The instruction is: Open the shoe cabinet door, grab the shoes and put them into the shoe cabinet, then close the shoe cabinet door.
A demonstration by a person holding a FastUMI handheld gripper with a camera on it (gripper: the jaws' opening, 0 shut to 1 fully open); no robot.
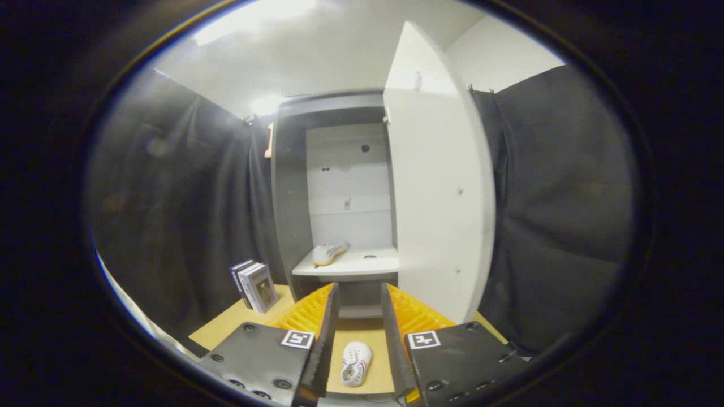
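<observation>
Hand-held gripper [360,316] hangs w/ fingers spread wide, nothing gripped. Between them, down on the wood desk [237,319], lies a white sneaker [355,363] w/ dark side stripes, sole-side partly up, not touched. Straight ahead, beyond the fingers: shoe cabinet [339,186], its white door [441,181] swung open to the right. Second white sneaker [329,253] already sits on the cabinet shelf [362,263]. So approx halfway: door open, one shoe in; one shoe + door closing left. Books [254,285] stand ahead-left.
</observation>
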